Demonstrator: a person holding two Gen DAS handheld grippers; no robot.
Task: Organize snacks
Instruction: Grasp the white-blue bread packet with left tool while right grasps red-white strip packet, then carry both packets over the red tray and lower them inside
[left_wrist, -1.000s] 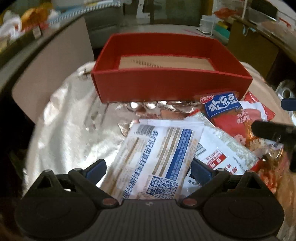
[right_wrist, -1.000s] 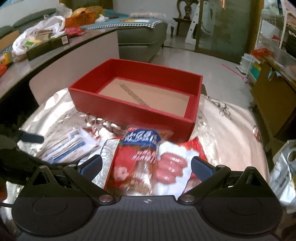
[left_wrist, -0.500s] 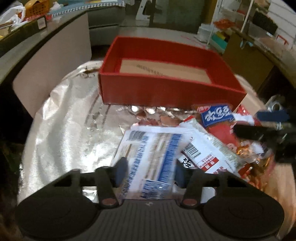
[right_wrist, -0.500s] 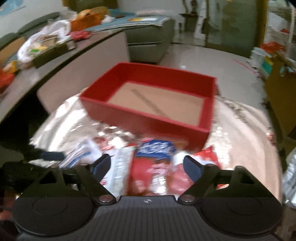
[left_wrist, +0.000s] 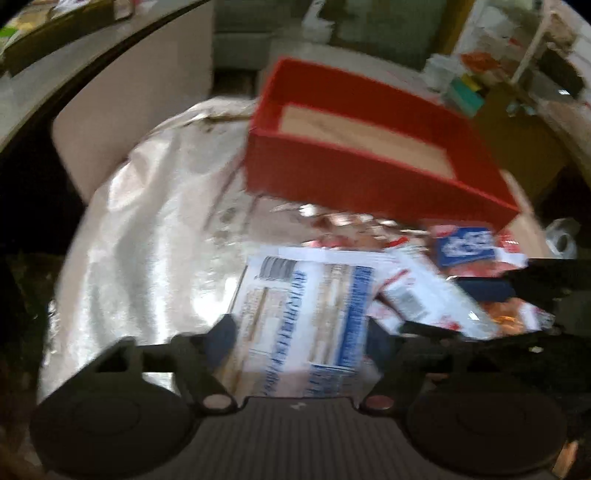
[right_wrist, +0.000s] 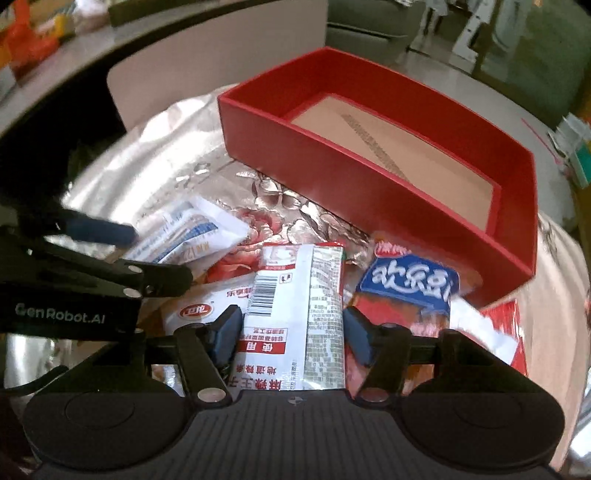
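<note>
Red box (right_wrist: 369, 177) at far edge of foil-covered table (left_wrist: 140, 236), left gripper (left_wrist: 301, 332) opening around blue-and-white packet (left_wrist: 306, 306), right gripper (right_wrist: 291, 332) closing around white-and-red packet (right_wrist: 295, 314), contact unclear, sausage pack (right_wrist: 410, 280) beside.

I see a grey-green sofa (right_wrist: 373, 26) beyond pale floor tiles (right_wrist: 461, 79), a curved counter (right_wrist: 122, 33) left, cluttered shelves (left_wrist: 517, 62) right.
</note>
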